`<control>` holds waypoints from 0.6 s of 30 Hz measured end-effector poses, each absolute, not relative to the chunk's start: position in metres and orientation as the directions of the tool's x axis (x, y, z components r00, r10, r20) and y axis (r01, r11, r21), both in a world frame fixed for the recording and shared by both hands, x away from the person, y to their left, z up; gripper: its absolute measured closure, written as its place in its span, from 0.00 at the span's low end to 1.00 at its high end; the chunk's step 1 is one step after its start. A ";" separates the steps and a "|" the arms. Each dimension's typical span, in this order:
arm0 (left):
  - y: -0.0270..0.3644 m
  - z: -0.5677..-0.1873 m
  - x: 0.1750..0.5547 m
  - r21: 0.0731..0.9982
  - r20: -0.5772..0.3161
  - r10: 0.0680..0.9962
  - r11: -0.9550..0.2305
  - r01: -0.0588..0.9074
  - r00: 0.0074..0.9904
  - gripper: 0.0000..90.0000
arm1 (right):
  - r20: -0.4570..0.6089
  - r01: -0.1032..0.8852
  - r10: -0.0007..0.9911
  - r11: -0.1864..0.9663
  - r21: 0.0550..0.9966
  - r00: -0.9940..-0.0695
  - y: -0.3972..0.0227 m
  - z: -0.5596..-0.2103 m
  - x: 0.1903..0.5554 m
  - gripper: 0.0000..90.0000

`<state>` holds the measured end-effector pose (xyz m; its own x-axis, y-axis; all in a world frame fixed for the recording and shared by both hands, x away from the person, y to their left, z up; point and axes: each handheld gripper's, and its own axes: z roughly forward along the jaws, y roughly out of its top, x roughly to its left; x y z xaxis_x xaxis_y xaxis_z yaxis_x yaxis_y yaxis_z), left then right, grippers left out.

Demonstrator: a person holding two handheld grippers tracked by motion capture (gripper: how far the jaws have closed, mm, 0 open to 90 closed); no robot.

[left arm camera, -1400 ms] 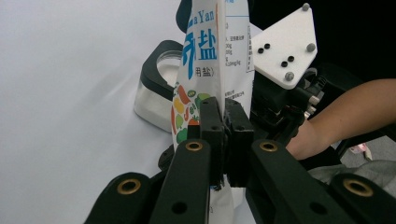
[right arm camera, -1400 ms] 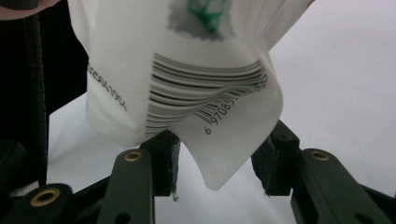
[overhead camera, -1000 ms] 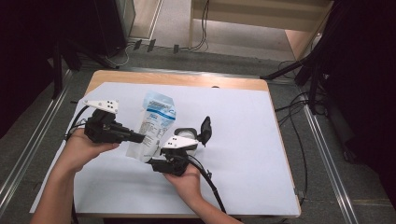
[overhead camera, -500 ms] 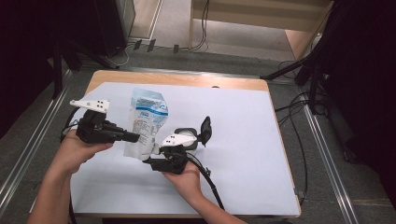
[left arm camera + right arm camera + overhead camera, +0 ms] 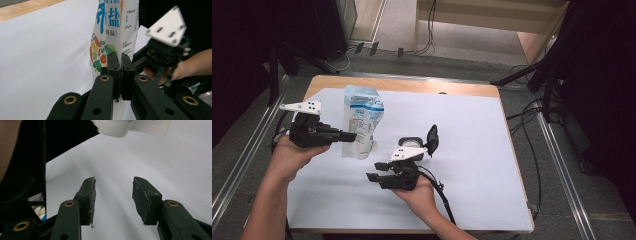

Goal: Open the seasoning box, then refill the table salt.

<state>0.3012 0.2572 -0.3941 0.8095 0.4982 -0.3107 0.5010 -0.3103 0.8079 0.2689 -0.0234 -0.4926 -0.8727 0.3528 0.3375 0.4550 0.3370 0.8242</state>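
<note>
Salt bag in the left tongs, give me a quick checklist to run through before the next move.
1. Left tongs clamped on the salt bag: ok, the jaws are shut on the bag's edge.
2. Bag upright: ok, it stands tall on the white sheet; whether its base touches, cannot tell.
3. Right tongs free: ok, jaws apart with nothing between them.
4. Right tongs clear of the bag: ok, apart from it in the high view.
5. Black and white thing behind the right tongs out of the way: ok, it lies apart from the bag.
6. Bag sealed: cannot tell.
</note>
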 end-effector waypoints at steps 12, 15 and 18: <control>0.253 -0.413 0.322 0.795 -0.319 0.546 -0.291 0.532 0.775 1.00 | 0.341 0.469 0.368 0.350 0.811 -0.865 -0.065 -0.489 0.267 0.61; 0.253 -0.418 0.328 0.795 -0.314 0.563 -0.285 0.536 0.765 1.00 | 0.340 0.479 0.387 0.355 0.803 -0.857 -0.075 -0.490 0.267 0.60; 0.250 -0.423 0.334 0.789 -0.312 0.577 -0.285 0.544 0.755 1.00 | 0.340 0.487 0.401 0.360 0.796 -0.851 -0.082 -0.493 0.267 0.60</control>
<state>0.3337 0.2504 -0.4234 0.7547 0.5770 -0.3121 0.5440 -0.2846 0.7893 0.2666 -0.0818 -0.4925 -0.8510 0.4007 0.3395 0.4871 0.3602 0.7956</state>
